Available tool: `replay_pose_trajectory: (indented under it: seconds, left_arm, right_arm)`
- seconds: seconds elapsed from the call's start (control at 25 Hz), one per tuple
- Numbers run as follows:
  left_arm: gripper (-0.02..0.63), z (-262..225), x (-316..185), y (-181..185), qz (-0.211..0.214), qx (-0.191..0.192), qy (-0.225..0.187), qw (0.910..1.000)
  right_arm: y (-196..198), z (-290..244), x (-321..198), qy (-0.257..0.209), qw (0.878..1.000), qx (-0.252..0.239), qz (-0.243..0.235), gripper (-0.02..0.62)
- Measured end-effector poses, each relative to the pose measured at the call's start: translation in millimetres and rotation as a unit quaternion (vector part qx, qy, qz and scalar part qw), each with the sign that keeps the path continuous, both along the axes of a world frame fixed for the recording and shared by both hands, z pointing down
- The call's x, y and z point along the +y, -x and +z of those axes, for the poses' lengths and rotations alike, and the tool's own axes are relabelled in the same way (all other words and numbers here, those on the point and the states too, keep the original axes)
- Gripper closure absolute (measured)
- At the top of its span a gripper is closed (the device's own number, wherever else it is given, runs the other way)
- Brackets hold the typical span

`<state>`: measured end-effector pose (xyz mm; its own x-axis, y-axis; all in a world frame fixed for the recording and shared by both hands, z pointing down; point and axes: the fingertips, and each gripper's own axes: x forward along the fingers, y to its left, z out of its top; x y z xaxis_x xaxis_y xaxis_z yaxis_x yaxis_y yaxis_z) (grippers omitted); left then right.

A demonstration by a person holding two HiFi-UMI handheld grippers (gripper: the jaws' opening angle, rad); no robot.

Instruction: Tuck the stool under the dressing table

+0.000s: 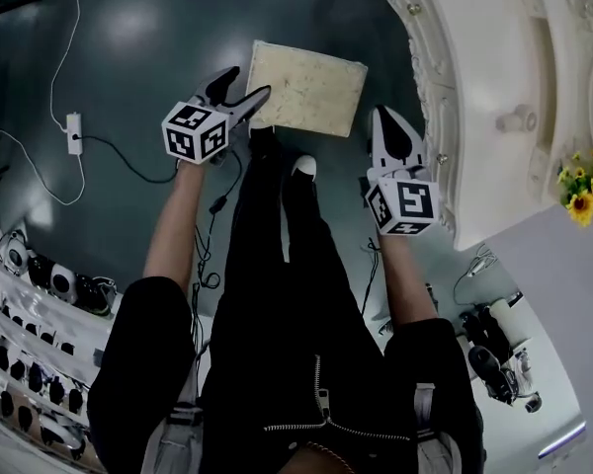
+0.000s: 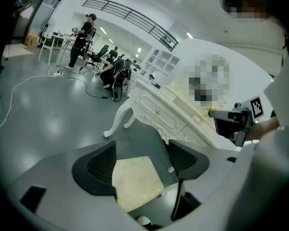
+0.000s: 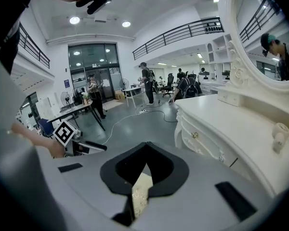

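Observation:
The stool (image 1: 311, 87), with a square cream cushion, stands on the dark floor just left of the white dressing table (image 1: 494, 77). My left gripper (image 1: 242, 89) hangs over the cushion's near left corner, jaws open and empty. In the left gripper view the cushion (image 2: 135, 179) shows between the spread jaws of the left gripper (image 2: 140, 150), with the table (image 2: 168, 112) beyond. My right gripper (image 1: 381, 117) is by the cushion's near right corner, jaws shut to a point. In the right gripper view a sliver of cushion (image 3: 142, 191) shows under the closed right gripper (image 3: 145, 144), beside the table (image 3: 231, 124).
The person's black-clad legs (image 1: 287, 265) and a white-toed shoe (image 1: 303, 166) stand right behind the stool. A cable with a power strip (image 1: 74, 131) lies on the floor at left. Shelves of gear (image 1: 30, 363) sit lower left. Yellow flowers (image 1: 581, 188) are on the table. People (image 2: 82, 37) stand far off.

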<state>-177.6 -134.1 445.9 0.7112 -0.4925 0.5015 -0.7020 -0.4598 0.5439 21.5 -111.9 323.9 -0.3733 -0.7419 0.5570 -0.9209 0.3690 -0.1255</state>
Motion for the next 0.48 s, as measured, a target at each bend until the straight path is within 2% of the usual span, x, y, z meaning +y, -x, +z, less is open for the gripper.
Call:
replay_pose_trajectory:
  seconds: [0.32, 0.48]
  left_arm:
    - [0.276, 48.1, -4.8, 21.4, 0.013, 0.004, 0.051, 0.9986]
    - [0.276, 85.3, 2.9, 24.0, 0.041, -0.011, 0.086, 0.9954]
  right_arm:
    - [5.5, 16.4, -6.5, 0.016, 1.0, 0.009, -0.003, 0.589]
    - [9.3, 26.0, -10.7, 0.023, 1.0, 0.011, -0.003, 0.589]
